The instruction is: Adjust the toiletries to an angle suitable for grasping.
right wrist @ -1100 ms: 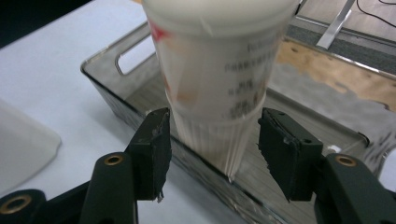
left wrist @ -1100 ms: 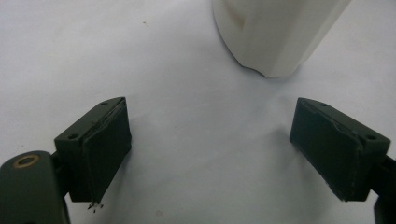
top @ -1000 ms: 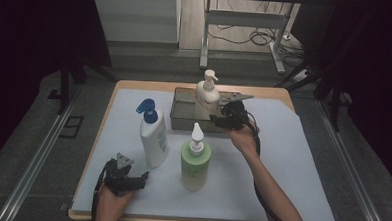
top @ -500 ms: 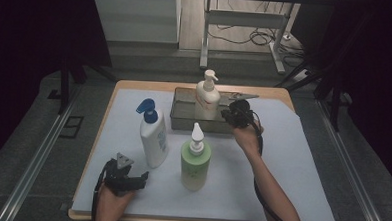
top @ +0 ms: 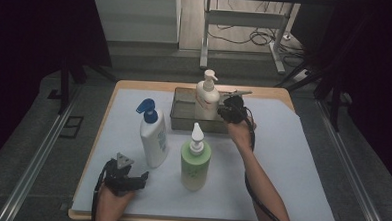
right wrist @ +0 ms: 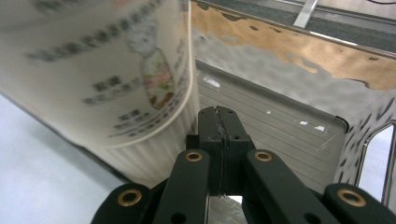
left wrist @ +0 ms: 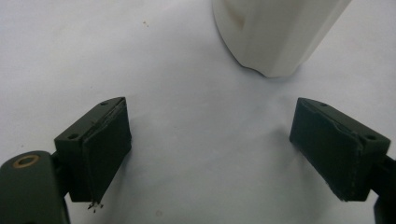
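Cream pump bottle (top: 206,97) in the metal tray (top: 182,121), your right claw (top: 231,110) just beside it.

The cream pump bottle stands in the tray at the far side of the worktop (top: 291,164). In the right gripper view it looks tilted, though that may be the camera's own lean. Your right claw sits at the bottle's right flank with its jaws pressed together on nothing, so it has no hold. From here a closed claw can only push: nudge sideways and the tall bottle may tip against the tray wall or topple. Open up before you close in. Your left claw (top: 129,180) rests near the front edge, jaws spread wide and empty, close to the blue-pump bottle (top: 152,135); a careless sweep could knock it into the green bottle (top: 195,158).
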A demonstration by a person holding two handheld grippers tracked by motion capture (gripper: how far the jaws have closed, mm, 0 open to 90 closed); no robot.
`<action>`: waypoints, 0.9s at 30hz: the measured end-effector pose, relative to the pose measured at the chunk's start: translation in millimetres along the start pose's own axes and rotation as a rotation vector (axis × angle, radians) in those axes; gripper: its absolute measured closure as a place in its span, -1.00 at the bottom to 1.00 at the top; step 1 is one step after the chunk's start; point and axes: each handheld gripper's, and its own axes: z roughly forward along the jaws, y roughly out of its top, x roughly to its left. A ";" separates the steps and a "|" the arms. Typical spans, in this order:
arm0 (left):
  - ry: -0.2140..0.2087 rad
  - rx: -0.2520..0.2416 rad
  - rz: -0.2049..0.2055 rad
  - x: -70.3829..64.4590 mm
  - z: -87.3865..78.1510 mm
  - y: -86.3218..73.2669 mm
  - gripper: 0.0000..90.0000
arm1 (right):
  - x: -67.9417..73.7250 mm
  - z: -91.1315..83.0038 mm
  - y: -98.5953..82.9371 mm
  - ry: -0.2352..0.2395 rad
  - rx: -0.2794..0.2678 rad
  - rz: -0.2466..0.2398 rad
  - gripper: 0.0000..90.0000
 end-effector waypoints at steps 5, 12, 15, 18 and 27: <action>-0.001 0.001 0.000 0.1 0.0 0.1 -0.73 | -3.1 6.3 -0.7 0.016 0.013 0.034 0.99; 0.000 0.001 0.000 0.1 0.0 0.1 -0.73 | 1.3 13.4 -1.4 0.030 0.030 0.047 0.98; 0.000 0.001 0.001 0.1 0.0 0.1 -0.73 | 5.4 16.5 -0.2 0.032 0.030 0.039 0.98; 0.000 0.001 0.000 0.1 0.0 0.1 -0.73 | 7.9 19.3 0.9 0.037 0.033 0.035 0.98; -0.001 0.002 0.001 0.2 0.0 0.1 -0.73 | 20.5 27.8 2.0 0.075 0.034 0.022 0.96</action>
